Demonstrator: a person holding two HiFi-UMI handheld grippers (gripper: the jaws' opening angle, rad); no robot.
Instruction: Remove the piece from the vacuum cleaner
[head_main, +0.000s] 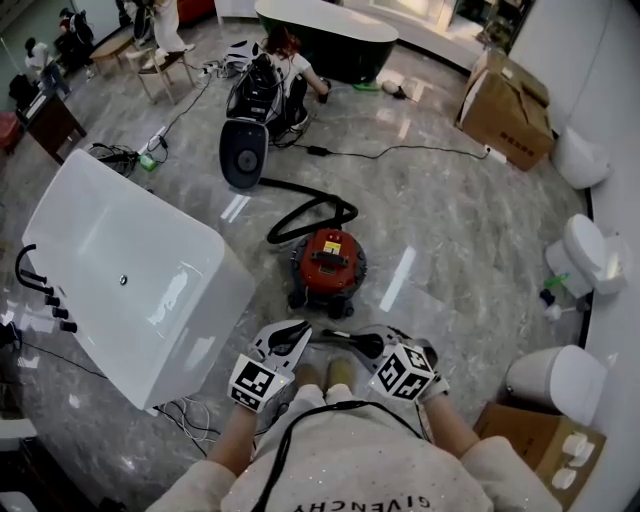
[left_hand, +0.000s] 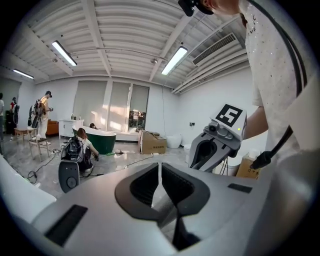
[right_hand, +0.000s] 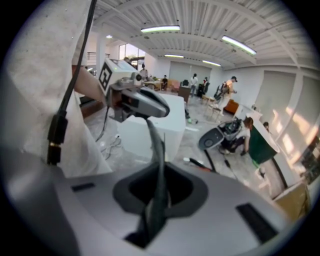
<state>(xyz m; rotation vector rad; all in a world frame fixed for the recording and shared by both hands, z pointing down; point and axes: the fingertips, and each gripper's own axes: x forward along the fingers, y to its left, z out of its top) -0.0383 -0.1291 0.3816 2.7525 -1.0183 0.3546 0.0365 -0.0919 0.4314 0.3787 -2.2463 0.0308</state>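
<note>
Floor (head_main: 450, 230); left gripper (head_main: 298, 329) opposite right gripper (head_main: 336, 338)

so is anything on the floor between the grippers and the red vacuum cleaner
Nothing visible does. Bare floor lies between the left gripper, the right gripper and the red vacuum cleaner. Its black hose curls on the far side; the white bathtub stands off to the left.

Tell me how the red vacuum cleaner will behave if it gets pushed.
The red vacuum cleaner probably rolls easily: it seems to sit on small casters on a glossy floor. Its squat body looks unlikely to tip. The black hose lies in a loose loop, so it is likely floppy.
</note>
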